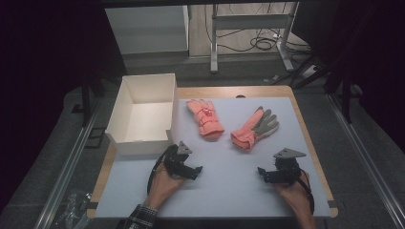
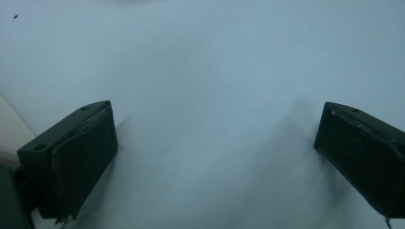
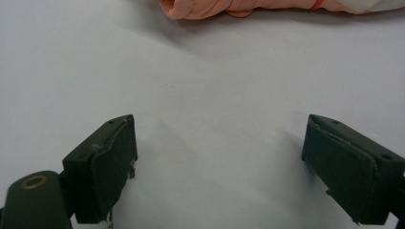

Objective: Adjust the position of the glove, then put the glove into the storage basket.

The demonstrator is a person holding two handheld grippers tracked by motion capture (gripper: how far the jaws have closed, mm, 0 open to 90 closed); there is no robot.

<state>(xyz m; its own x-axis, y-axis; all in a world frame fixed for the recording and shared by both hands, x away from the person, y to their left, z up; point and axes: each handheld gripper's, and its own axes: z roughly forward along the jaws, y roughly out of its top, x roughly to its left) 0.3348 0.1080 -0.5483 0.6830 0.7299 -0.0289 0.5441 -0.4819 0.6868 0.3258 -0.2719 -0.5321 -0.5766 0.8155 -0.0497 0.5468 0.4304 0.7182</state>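
Observation:
Two orange gloves lie on the pale mat (image 1: 229, 191). One glove (image 1: 205, 118) lies flat near the middle, with a red mark on its back. The other glove (image 1: 253, 129) lies to its right, its grey palm side showing at the fingers. My left gripper (image 1: 197, 170) rests low over the mat in front of the box, open, with bare mat between its fingers (image 2: 81, 157). My right gripper (image 1: 261, 172) sits near the front right, also open and holding nothing. Part of an orange glove (image 3: 215, 7) lies beyond its fingers (image 3: 110, 167).
An open white cardboard box (image 1: 125, 107) stands at the mat's back left, with nothing inside. The wooden table edge (image 1: 313, 143) frames the mat. Metal rails run along both sides of the table, and cables lie on the floor behind it.

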